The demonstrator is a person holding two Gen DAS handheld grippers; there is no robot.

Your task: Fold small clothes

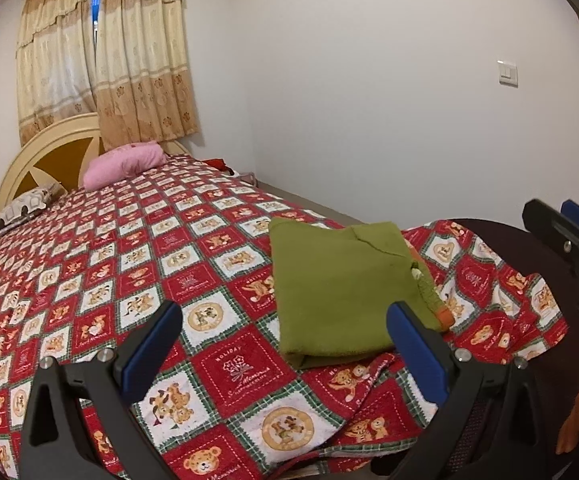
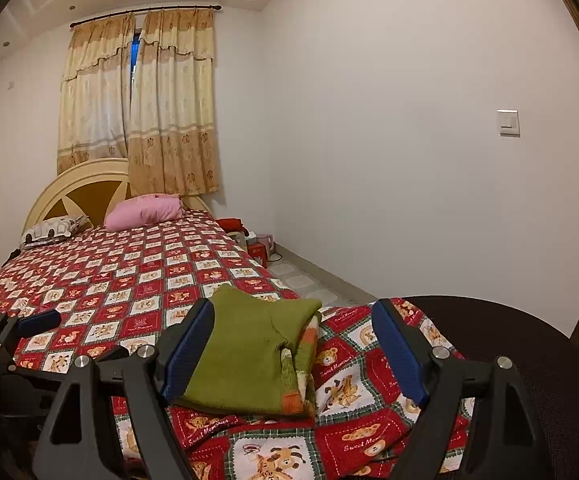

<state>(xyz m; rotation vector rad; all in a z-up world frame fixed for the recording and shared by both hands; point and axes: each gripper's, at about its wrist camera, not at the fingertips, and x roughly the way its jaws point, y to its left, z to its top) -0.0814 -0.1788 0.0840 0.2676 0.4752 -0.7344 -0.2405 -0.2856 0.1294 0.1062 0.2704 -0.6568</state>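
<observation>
A small green knit garment [image 1: 341, 284] lies folded into a neat rectangle on the red bear-print bedspread [image 1: 129, 264], near the bed's foot corner. Striped orange and white trim shows at its right edge. My left gripper [image 1: 285, 332] is open and empty, hovering just short of the garment's near left edge. My right gripper [image 2: 293, 344] is open and empty, its fingers standing either side of the garment [image 2: 245, 356], above it. The right gripper also shows at the far right of the left wrist view [image 1: 577, 240], and the left gripper at the left of the right wrist view [image 2: 37, 322].
A pink pillow [image 1: 123, 164] and a patterned pillow [image 1: 25, 208] lie by the headboard [image 1: 49, 152]. A dark rounded chair back [image 2: 509, 344] stands at the bed's foot corner. Boxes [image 2: 257, 248] sit on the floor by the white wall.
</observation>
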